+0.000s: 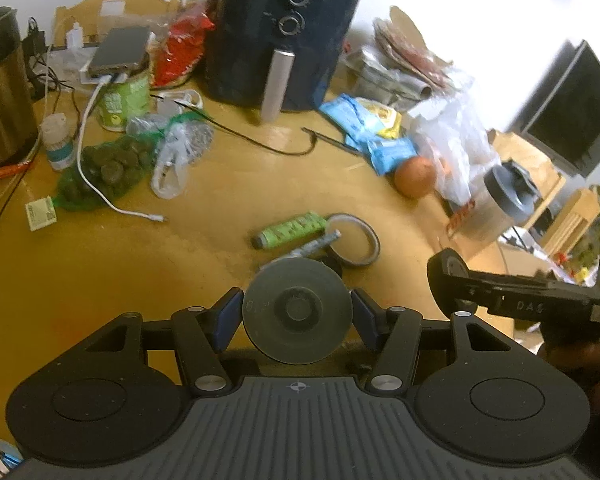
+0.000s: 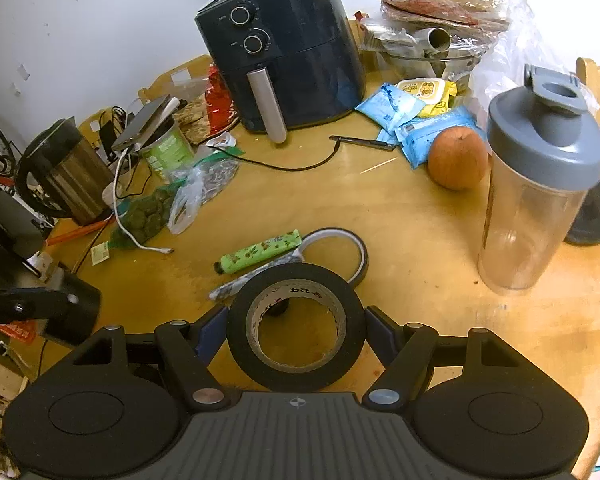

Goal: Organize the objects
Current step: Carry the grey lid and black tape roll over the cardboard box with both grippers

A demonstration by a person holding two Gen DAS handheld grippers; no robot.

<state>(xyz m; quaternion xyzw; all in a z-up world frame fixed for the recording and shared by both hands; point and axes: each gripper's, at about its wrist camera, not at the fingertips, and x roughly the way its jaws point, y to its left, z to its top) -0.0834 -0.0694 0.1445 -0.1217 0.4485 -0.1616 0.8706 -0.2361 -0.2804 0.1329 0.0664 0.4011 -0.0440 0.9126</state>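
Observation:
My left gripper (image 1: 297,312) is shut on a dark round disc (image 1: 297,312), held above the wooden table (image 1: 148,280). My right gripper (image 2: 296,326) is shut on a black tape roll (image 2: 296,326), held just above the table (image 2: 420,240). Ahead of both lie a green tube (image 1: 290,230) (image 2: 260,256), a grey wrapped stick (image 1: 320,242) (image 2: 240,282) and a thin tape ring (image 1: 358,240) (image 2: 340,250). The right gripper's body shows at the right of the left wrist view (image 1: 520,300).
A dark air fryer (image 2: 284,52) stands at the back. A shaker bottle (image 2: 540,176), an orange (image 2: 458,158) and blue packets (image 2: 420,128) sit right. A kettle (image 2: 64,172), green can (image 2: 168,152), cables and bags (image 2: 148,212) crowd the left.

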